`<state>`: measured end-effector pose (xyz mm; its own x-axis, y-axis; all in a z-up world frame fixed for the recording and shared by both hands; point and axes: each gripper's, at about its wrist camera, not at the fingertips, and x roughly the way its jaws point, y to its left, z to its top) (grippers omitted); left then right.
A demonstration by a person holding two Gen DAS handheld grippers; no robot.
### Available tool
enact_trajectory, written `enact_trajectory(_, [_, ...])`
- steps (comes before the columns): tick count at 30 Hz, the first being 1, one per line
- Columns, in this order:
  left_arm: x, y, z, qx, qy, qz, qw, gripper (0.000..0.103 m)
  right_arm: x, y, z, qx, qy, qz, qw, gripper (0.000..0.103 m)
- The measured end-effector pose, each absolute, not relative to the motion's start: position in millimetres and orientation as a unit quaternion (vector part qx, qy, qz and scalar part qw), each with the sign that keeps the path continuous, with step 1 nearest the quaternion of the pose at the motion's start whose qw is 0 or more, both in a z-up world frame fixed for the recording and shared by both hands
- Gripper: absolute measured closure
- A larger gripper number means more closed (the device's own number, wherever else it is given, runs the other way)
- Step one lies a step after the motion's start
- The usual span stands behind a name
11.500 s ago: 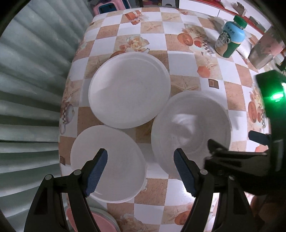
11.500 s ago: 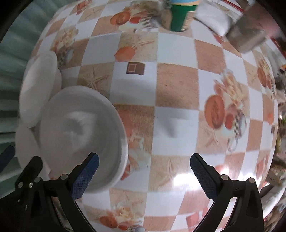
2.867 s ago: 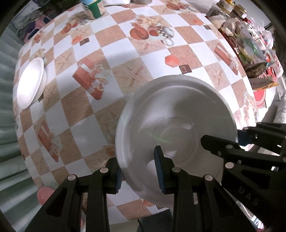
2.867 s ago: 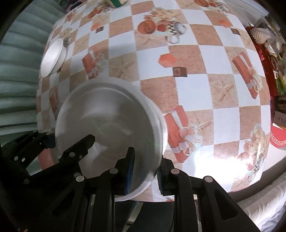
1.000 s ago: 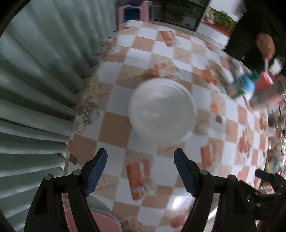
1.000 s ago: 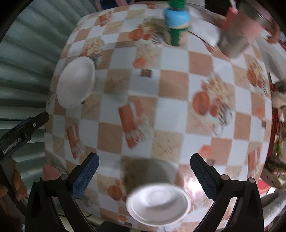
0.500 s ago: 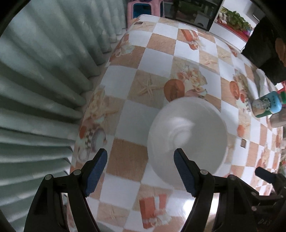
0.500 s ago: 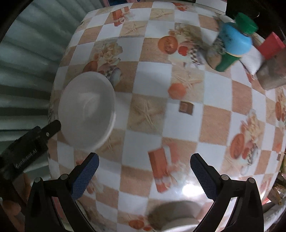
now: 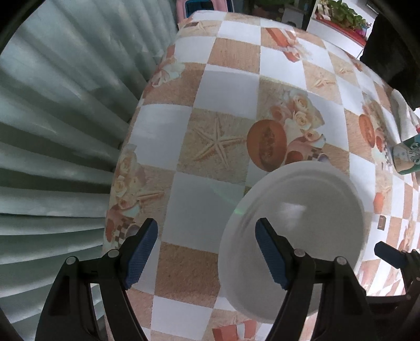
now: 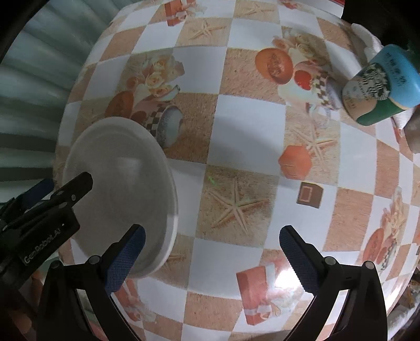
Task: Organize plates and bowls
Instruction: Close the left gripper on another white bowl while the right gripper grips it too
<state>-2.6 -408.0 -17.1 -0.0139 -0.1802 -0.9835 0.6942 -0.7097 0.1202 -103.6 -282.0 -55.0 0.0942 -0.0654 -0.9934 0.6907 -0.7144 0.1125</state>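
Observation:
A white plate [image 9: 296, 236] sits on the checkered tablecloth [image 9: 223, 110] near the table's left edge; whether more plates lie under it I cannot tell. My left gripper [image 9: 207, 251] hangs open above the table, pointing down; its right finger overlaps the plate's left rim in the picture and nothing is between the pads. In the right wrist view the same plate [image 10: 123, 199] lies at the left. My right gripper [image 10: 210, 257] is open over bare cloth, its left finger over the plate's lower right rim. The left gripper's black body [image 10: 39, 209] shows at the far left there.
A blue-and-green bottle [image 10: 380, 89] stands at the right, seen also at the edge as the bottle [image 9: 407, 160]. A grey-green pleated curtain [image 9: 65, 118] hangs along the table's left edge. A pink stool [image 9: 204, 5] stands beyond the far end.
Both grippers have come down closer to the table and toward the white plate, which now looks larger and sits beside their fingers. The jaws have stayed open.

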Motion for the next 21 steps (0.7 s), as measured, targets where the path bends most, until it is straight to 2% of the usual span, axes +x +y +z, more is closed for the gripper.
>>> enact_trajectory(6, [-8, -404, -29, 0.638, 0.192, -0.676, 0.314, 0.023, -100, -285, -63, 0.673, 0.238, -0.633, 0.3, 0.0])
enact_trajectory(8, [-10, -408, -34, 0.644, 0.202, -0.67, 0.308, 0.028, -97, -286, -64, 0.669, 0.243, -0.634, 0.303, 0.0])
enact_trajectory(9, [-9, -407, -34, 0.641, 0.212, -0.674, 0.3, 0.035, -93, -288, -65, 0.667, 0.247, -0.634, 0.304, 0.0])
enact_trajectory(10, [-9, -408, -34, 0.638, 0.219, -0.676, 0.296, 0.042, -91, -289, -65, 0.664, 0.25, -0.634, 0.307, 0.005])
enact_trajectory(11, [-10, -407, -33, 0.638, 0.224, -0.678, 0.288, 0.047, -89, -289, -65, 0.663, 0.248, -0.635, 0.309, 0.019])
enact_trajectory(12, [-11, -405, -33, 0.639, 0.226, -0.681, 0.279, 0.055, -86, -288, -64, 0.667, 0.24, -0.633, 0.312, 0.027])
enact_trajectory(15, [-13, -396, -30, 0.645, 0.219, -0.684, 0.26, 0.069, -76, -297, -64, 0.666, 0.23, -0.632, 0.322, 0.046])
enact_trajectory(17, [-14, -389, -30, 0.647, 0.212, -0.686, 0.256, 0.069, -74, -297, -63, 0.673, 0.221, -0.622, 0.334, 0.063])
enact_trajectory(20, [-10, -374, -30, 0.652, 0.212, -0.686, 0.242, 0.071, -69, -295, -64, 0.684, 0.214, -0.609, 0.34, 0.077])
enact_trajectory(21, [-8, -367, -30, 0.654, 0.212, -0.687, 0.236, 0.072, -66, -293, -64, 0.688, 0.213, -0.605, 0.34, 0.078])
